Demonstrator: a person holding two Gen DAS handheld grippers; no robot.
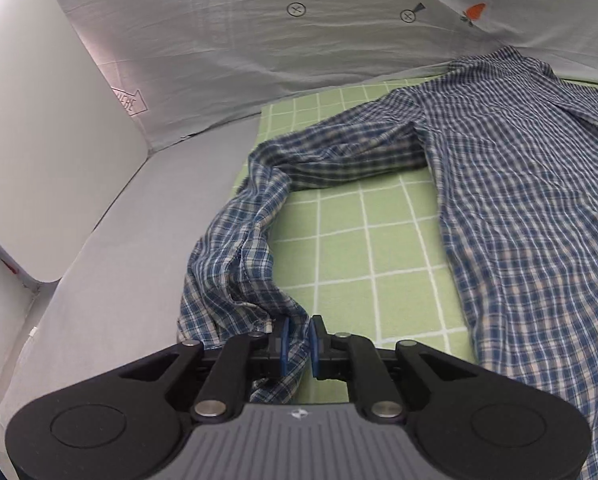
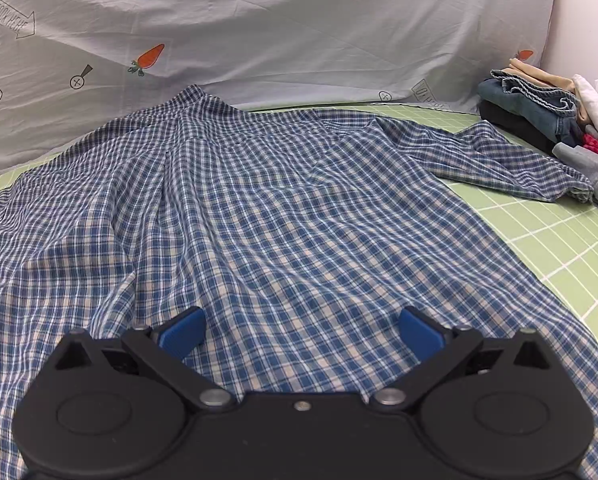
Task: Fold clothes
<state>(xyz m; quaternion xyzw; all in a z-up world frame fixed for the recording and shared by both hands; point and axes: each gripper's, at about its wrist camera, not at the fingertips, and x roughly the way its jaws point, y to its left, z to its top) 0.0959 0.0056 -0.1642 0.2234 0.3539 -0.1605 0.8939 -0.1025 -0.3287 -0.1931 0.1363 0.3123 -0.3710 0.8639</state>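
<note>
Shirt (image 2: 259, 208) lies flat on the green mat (image 1: 351, 240); its sleeve (image 1: 259, 216) runs forward from the left gripper (image 1: 297, 344), which pinches its cuff. Right gripper (image 2: 301, 332) hovers spread wide above the body.

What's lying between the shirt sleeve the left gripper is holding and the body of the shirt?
Only bare green grid mat, seen in the left wrist view, between the sleeve and the shirt body.

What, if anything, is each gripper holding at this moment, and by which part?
The left gripper is shut on the plaid shirt, pinching the end of its sleeve. The right gripper is open above the shirt's body, holding nothing.
</note>
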